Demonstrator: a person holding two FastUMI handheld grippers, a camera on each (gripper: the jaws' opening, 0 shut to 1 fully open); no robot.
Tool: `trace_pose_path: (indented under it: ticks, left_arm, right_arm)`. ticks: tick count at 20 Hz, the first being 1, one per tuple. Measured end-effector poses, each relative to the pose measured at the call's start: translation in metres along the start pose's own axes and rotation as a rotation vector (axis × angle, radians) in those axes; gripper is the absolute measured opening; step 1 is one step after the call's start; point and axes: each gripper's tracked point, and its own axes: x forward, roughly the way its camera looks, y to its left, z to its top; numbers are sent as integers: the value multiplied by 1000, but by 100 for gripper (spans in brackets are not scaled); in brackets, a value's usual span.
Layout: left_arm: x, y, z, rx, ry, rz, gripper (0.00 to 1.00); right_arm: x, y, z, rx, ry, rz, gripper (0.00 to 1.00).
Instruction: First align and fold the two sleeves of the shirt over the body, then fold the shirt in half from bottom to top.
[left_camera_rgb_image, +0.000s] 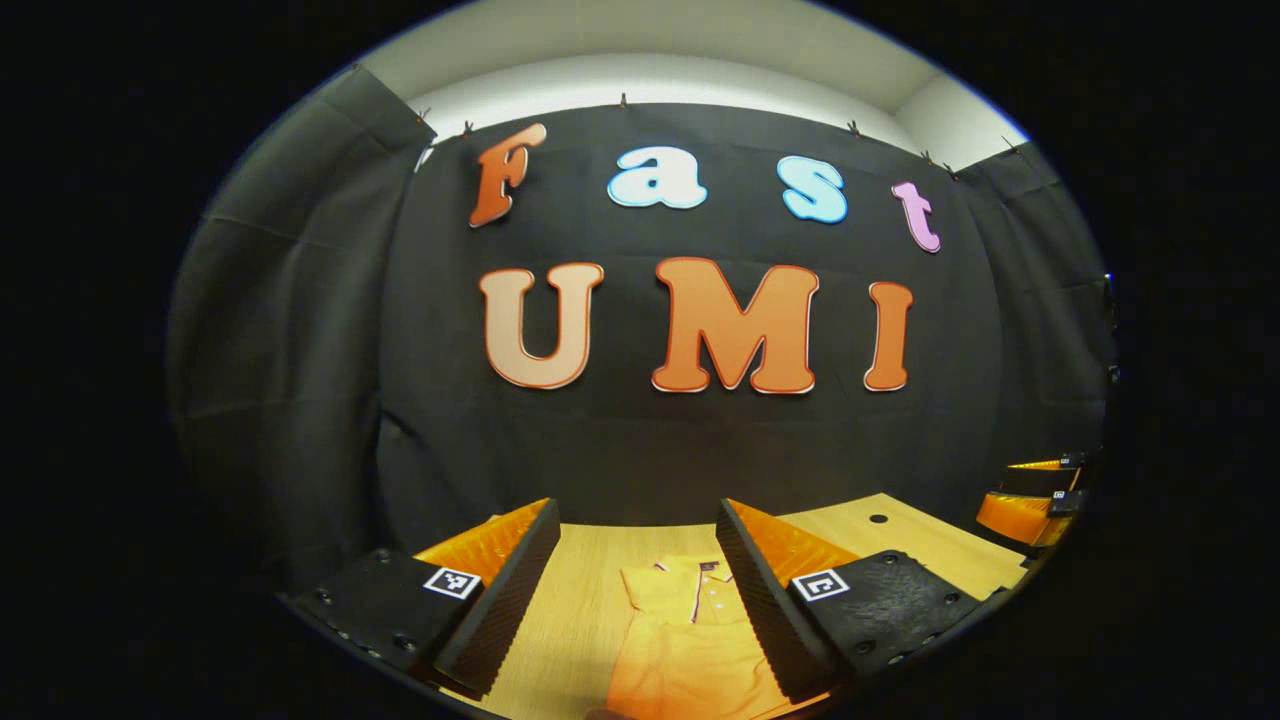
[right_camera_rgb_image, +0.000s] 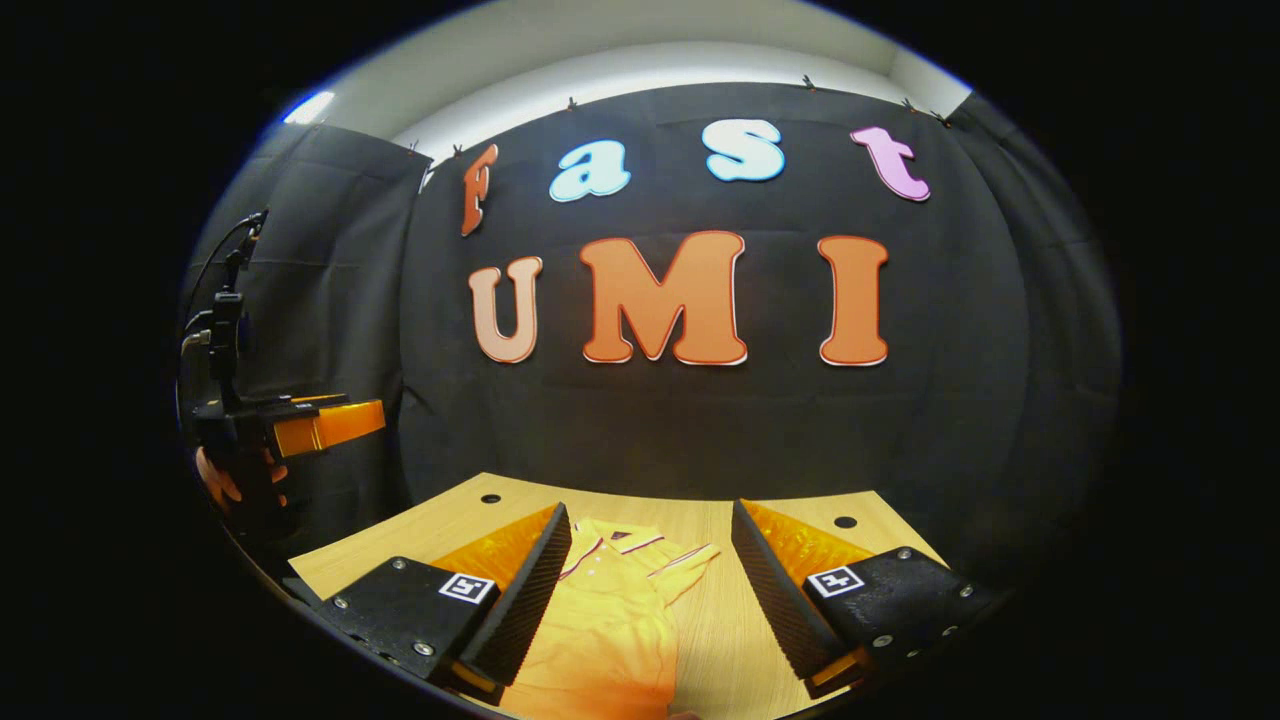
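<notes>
Both grippers hang above the wooden table with their fingers spread wide apart and nothing between them. In the left gripper view, the left gripper (left_camera_rgb_image: 637, 590) fills the bottom of the frame, its two fingers angled outward, each carrying a small square marker tag (left_camera_rgb_image: 452, 582) on its base. Between and below those fingers lies the shirt (left_camera_rgb_image: 690, 640), yellow-orange, with its collar and a short button placket toward the top of the visible part; the right-hand finger covers part of its edge. The shirt rests flat on the table (left_camera_rgb_image: 590, 590), at the lower centre of the frame. At the right edge of that view, about mid-height above the table's far corner, the right gripper (left_camera_rgb_image: 1035, 495) shows from the side; its fingers look parted.

In the right gripper view, the right gripper (right_camera_rgb_image: 650, 590) sits at the bottom of the frame, fingers wide, none touching the cloth. The shirt (right_camera_rgb_image: 610, 620) lies at lower centre, slightly left, its collar pointing toward the upper part of the frame and one short sleeve reaching out to the right. The table (right_camera_rgb_image: 720, 610) shows bare wood beside it, with a small round hole (right_camera_rgb_image: 845, 522) near its far right corner. At the left edge, the left gripper (right_camera_rgb_image: 330, 425) is held up by a hand (right_camera_rgb_image: 225, 480), well above the table.
</notes>
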Motion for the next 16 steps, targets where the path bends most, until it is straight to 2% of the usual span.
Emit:
trace_pose_path:
  ticks: [2,3,4,6,9,11,13,16]
  left_arm:
    - [-19,-1,12,-8,-48,27,100]
    - [-29,1,15,-5,-77,33,97]
    - [-37,2,19,3,-101,41,94]
    - [-46,-3,16,15,-106,42,96]
    - [-55,-8,-6,9,-51,56,95]
    - [-56,-7,-33,42,15,55,98]
    - [-57,-9,-62,70,95,31,98]
    - [-55,-17,-105,56,220,-16,97]
  right_arm:
    - [-7,12,6,3,-36,41,98]
    - [-8,16,6,-1,-47,56,98]
    - [-10,19,2,-9,-45,69,98]
    - [-14,17,-12,-24,-10,76,98]
    - [-18,15,-33,-20,41,72,98]
    - [-21,11,-56,-11,100,61,98]
    - [-24,1,-72,22,181,44,98]
    - [-31,-2,-103,73,312,25,98]
